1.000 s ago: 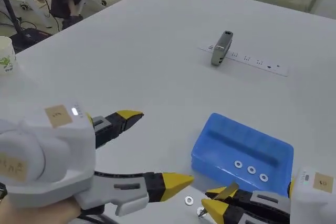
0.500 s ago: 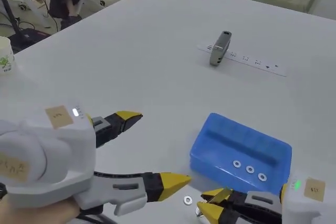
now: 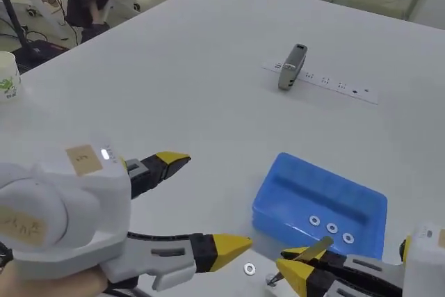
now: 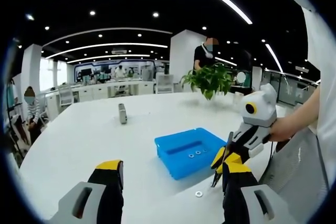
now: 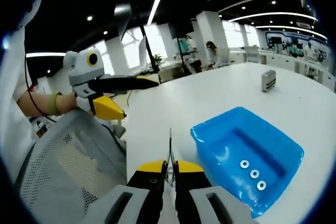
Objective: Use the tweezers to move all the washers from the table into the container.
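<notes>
In the head view, the right gripper [image 3: 295, 273] was pressed together on the tweezers [image 3: 316, 248]. Their long axis ran from 2 o'clock down to 8 o'clock, with the tip low over the table [image 3: 174, 88]. A loose washer [image 3: 249, 268] lay just beside that tip, toward 10 o'clock; a second may have sat under the tip itself. The blue container [image 3: 292, 179] stood at 1 o'clock from it, with three washers [image 3: 332, 227] inside. The left gripper [image 3: 205, 203] was spread wide and empty.

In the left gripper view, the loose washer lay between that gripper's own jaws, with the tweezers at 1 o'clock from it.

In the right gripper view, the tweezers pointed to 12 o'clock and the container sat at 2 o'clock.

The tan stickers [image 3: 82, 160] on the grippers, the print on the paper cup [image 3: 7, 78] and the marks on the power strip [image 3: 334, 83] were unreadable.
</notes>
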